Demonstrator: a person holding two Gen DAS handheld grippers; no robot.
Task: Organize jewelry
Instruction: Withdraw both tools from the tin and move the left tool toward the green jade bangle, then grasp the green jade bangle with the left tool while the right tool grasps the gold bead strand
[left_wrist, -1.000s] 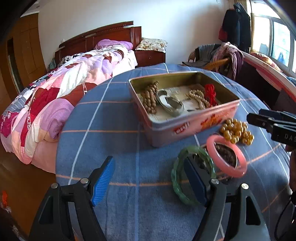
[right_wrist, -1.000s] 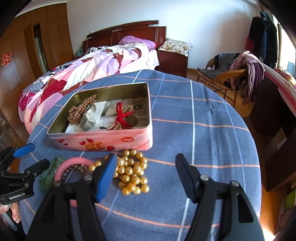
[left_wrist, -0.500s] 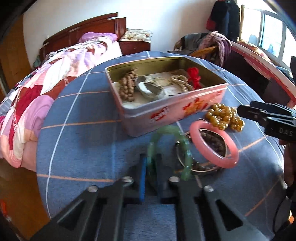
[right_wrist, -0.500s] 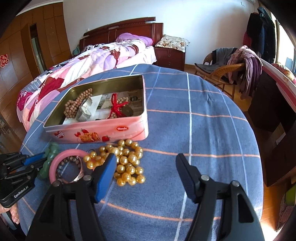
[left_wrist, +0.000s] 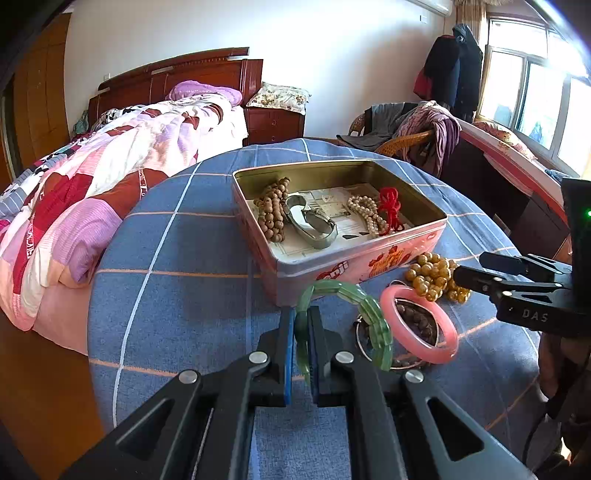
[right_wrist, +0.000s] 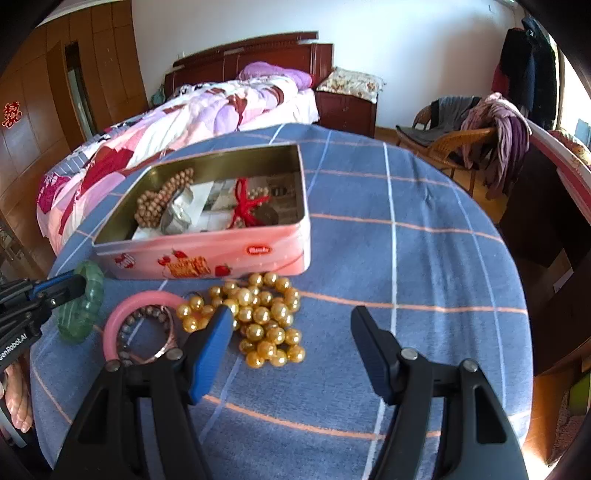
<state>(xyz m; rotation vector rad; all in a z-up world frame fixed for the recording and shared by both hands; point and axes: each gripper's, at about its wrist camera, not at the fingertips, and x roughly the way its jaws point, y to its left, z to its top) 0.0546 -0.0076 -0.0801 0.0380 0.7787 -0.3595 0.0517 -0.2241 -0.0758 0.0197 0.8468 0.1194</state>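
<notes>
My left gripper (left_wrist: 301, 332) is shut on a green bangle (left_wrist: 369, 314) and holds it lifted, just in front of the pink tin (left_wrist: 354, 266). The bangle also shows in the right wrist view (right_wrist: 83, 306), as does the tin (right_wrist: 207, 254). The tin holds wooden beads (left_wrist: 273, 214), a silver bangle (left_wrist: 314, 225), pale beads and a red tassel (left_wrist: 389, 208). A pink bangle (left_wrist: 421, 328) lies over a dark bead bracelet (left_wrist: 413, 325) on the table. Gold beads (right_wrist: 258, 317) lie next to it. My right gripper (right_wrist: 291, 343) is open and empty, just above the gold beads.
The round table has a blue checked cloth (right_wrist: 406, 258). A bed (left_wrist: 92, 177) stands beyond its left edge. A wicker chair with clothes (left_wrist: 413, 133) stands at the back right, and a dark bench edge (left_wrist: 517, 177) at the right.
My left gripper closed on the green bangle and lifted it off the table toward the tin. My right gripper drifted slightly closer to the gold beads, still open.
</notes>
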